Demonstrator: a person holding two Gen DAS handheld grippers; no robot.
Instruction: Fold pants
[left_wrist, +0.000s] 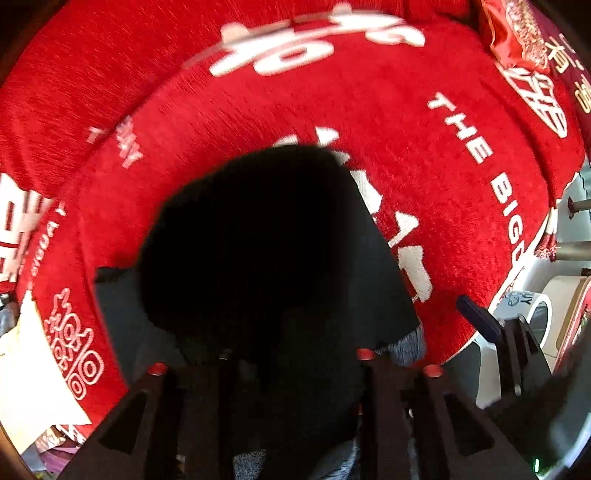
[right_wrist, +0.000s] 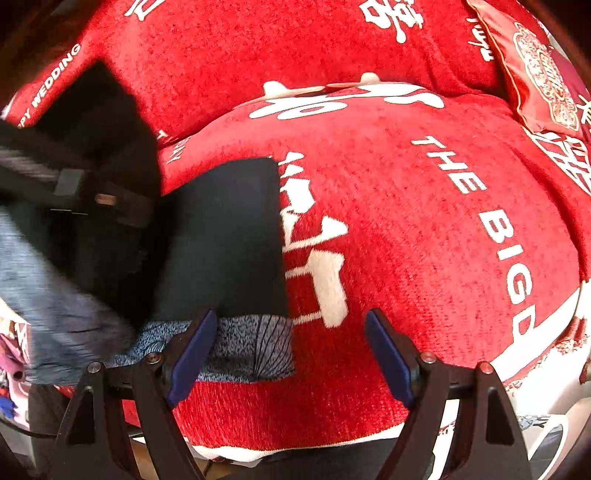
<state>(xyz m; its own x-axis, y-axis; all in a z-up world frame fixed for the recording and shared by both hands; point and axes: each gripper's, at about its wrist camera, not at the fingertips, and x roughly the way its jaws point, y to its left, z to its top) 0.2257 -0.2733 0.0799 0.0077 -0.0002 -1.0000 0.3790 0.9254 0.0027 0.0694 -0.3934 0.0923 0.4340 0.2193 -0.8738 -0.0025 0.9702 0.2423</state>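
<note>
Blue-padded right gripper (right_wrist: 291, 354) stands released, jaws wide over the grey-lined waistband. Dark, soft pants (right_wrist: 225, 236) lie on the near left of the plush red cushion with white lettering (right_wrist: 424, 229), folded into a neat rectangle. Left gripper (left_wrist: 291, 362) has black cloth bunched between its fingers; grip unclear. Probably one fold remains.

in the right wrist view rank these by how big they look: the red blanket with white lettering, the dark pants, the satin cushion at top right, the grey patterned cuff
1. red blanket, fills most of the view
2. dark pants
3. satin cushion and grey patterned cuff: look alike in size; the cushion is cut off by the frame edge and lies farther from the camera, so unranked
</note>
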